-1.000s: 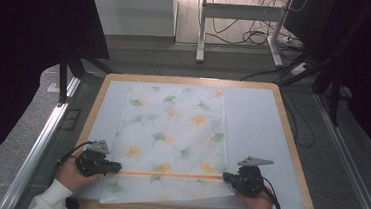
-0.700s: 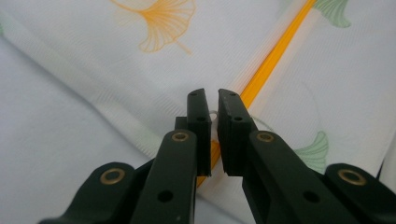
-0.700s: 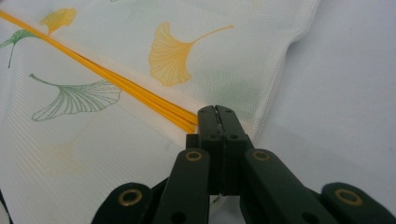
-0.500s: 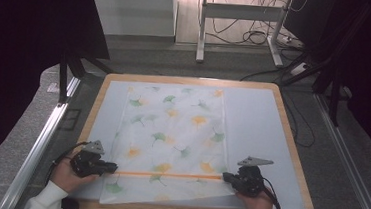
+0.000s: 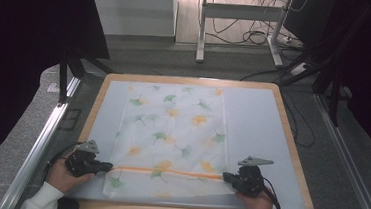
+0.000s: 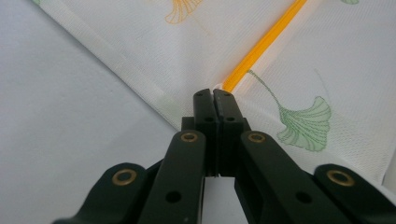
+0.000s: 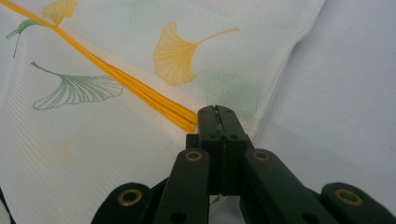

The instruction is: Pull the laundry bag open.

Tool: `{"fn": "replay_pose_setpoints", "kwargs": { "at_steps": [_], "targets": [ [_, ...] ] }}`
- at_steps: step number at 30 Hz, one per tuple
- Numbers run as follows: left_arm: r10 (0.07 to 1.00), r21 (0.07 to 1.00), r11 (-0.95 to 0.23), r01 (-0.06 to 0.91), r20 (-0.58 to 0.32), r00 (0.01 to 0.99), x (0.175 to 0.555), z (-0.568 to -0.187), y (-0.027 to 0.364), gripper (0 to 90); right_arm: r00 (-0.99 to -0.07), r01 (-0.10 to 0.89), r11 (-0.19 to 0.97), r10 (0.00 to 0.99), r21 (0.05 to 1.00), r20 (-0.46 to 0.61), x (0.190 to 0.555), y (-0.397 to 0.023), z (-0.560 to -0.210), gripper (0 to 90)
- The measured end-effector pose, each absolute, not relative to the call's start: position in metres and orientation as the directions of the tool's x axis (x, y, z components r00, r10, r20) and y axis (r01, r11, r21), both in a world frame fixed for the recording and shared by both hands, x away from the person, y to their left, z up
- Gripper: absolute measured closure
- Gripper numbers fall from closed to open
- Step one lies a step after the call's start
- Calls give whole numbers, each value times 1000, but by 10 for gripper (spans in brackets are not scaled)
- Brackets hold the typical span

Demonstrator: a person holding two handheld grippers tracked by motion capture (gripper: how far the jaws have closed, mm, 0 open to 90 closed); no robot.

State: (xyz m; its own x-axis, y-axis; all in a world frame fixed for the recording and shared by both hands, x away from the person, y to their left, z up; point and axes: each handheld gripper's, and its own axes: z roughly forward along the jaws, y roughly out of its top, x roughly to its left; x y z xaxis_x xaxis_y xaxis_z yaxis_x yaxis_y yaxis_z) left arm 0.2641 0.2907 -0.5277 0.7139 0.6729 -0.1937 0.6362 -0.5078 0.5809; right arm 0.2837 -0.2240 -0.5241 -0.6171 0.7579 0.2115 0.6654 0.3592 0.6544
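A thin white cloth [image 5: 171, 128] printed with green and yellow ginkgo leaves lies flat on the white mat [image 5: 257, 125]. An orange stripe [image 5: 168, 172] runs across it near the front edge. My left gripper [image 5: 110, 168] lies at the stripe's left end, and its jaws are shut on the cloth's edge [image 6: 214, 93]. At the stripe's right end my right gripper [image 5: 225, 176] is shut on the cloth too [image 7: 216, 109]. Both grippers lie low on the table, pointing inward at each other.
The mat sits on a wooden-rimmed table [image 5: 287, 137]. Bare mat flanks the cloth on both sides. A metal rail [image 5: 40, 143] runs along the left, and cables [image 5: 249, 37] lie on the floor behind the table.
The left gripper has shifted slightly to the left at the cloth's edge. The right gripper and the cloth have stayed put.
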Motion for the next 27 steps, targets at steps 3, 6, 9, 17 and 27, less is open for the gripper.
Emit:
{"fn": "replay_pose_setpoints", "kwargs": {
  "at_steps": [3,6,9,17,27],
  "targets": [
    [672,582,-509,634,-192,715,264,-528,290,900,-620,661,363,758,656,204,283,-223,-524,897],
    [669,585,-507,633,-196,717,263,-528,293,893,-620,660,366,759,656,200,283,-223,-524,897],
    [672,596,-496,632,-198,713,261,-528,294,873,-621,656,368,759,659,195,282,-223,-524,897],
    [692,658,-450,604,-170,701,258,-522,300,739,-635,632,392,757,668,157,280,-220,-522,895],
    [745,724,-368,584,-146,651,260,-516,301,592,-664,583,392,734,712,140,279,-219,-514,895]
  ]
}}
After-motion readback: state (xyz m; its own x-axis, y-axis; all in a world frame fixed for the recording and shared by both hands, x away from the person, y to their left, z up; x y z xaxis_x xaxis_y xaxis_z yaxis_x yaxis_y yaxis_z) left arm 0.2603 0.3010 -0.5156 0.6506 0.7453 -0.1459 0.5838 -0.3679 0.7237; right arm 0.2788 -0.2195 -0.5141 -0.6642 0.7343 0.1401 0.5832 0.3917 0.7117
